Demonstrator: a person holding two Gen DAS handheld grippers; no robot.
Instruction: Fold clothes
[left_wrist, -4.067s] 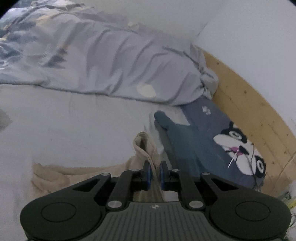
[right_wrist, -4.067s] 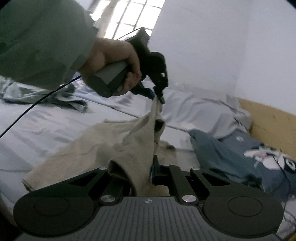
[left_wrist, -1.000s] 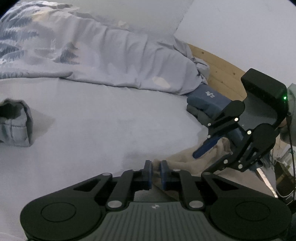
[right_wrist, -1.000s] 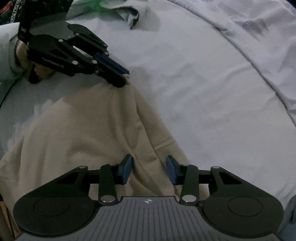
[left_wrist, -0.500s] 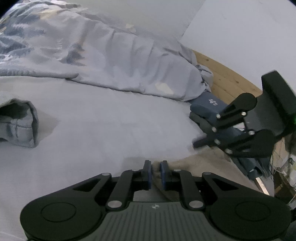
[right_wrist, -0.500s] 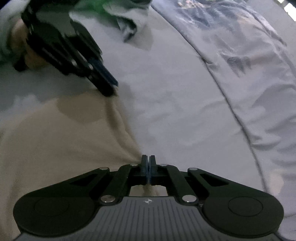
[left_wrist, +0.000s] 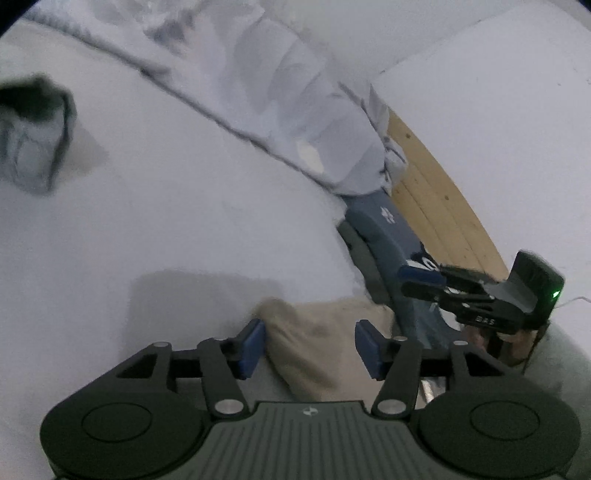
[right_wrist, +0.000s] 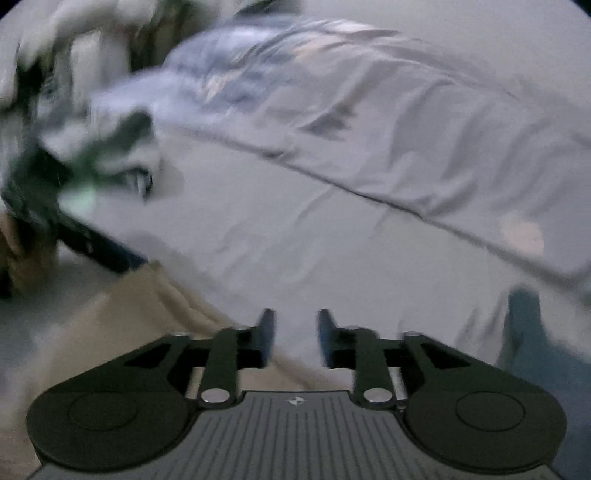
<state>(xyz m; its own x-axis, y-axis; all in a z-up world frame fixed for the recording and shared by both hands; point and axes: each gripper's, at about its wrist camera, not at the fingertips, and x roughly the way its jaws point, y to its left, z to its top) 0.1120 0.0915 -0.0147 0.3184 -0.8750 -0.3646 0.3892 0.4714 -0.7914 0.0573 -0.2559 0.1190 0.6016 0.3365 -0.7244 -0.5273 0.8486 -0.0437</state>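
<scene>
Over on the left, the left gripper (left_wrist: 309, 345) has its blue pads standing well apart, having just been opening; a fold of the beige garment (left_wrist: 317, 332) lies between them, but the pads no longer press on it, so the cloth rests loose on the pale bed sheet (left_wrist: 166, 206). Further off at the far left of the bed sits a bunched grey garment (left_wrist: 35, 140). The beige garment spreads flat on the sheet from under the left gripper toward the right one, and in the right wrist view its edge (right_wrist: 122, 314) runs just beside the right gripper's left finger. The right gripper (right_wrist: 295, 332) has also just been opening: its jaws stand partly apart over bare sheet, with nothing between them. Behind both, a rumpled blue-grey duvet (right_wrist: 369, 122) lies along the bed, and to the right a folded dark blue garment (left_wrist: 384, 236) sits against the wooden bed frame (left_wrist: 443, 206).
</scene>
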